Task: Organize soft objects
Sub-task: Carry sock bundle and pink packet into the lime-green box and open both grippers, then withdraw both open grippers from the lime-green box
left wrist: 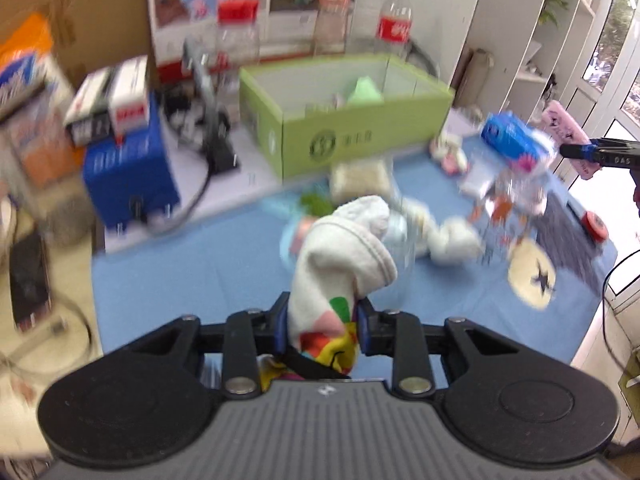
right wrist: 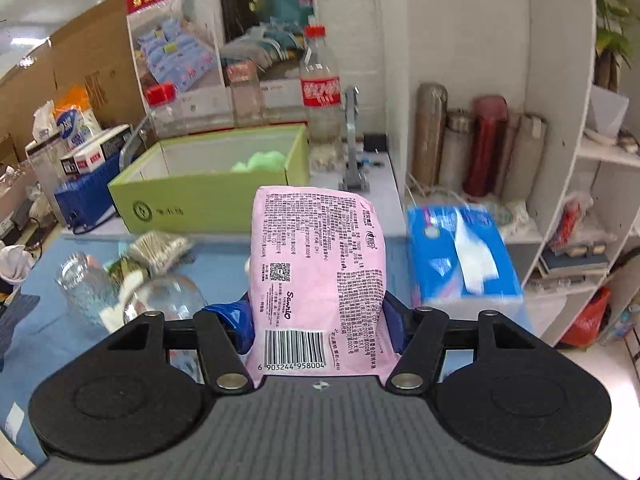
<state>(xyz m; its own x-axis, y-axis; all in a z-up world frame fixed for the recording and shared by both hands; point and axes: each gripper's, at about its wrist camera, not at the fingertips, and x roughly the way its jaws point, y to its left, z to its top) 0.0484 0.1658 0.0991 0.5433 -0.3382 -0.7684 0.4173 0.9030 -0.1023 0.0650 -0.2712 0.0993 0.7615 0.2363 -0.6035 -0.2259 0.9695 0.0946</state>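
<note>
left gripper [left wrist: 322,326] clamps white sock [left wrist: 340,256] | right gripper [right wrist: 320,320] clamps pink tissue pack [right wrist: 318,276], upright | green box [right wrist: 208,196] ahead-left of right gripper, nearer to it

A cola bottle [right wrist: 321,84] stands behind the green box [right wrist: 208,184], left of a row of flasks [right wrist: 480,148]. Two glass jars [right wrist: 120,292] lie on the blue cloth [left wrist: 200,264]. A blue case [left wrist: 128,176] carries small cartons [left wrist: 112,100].
</note>
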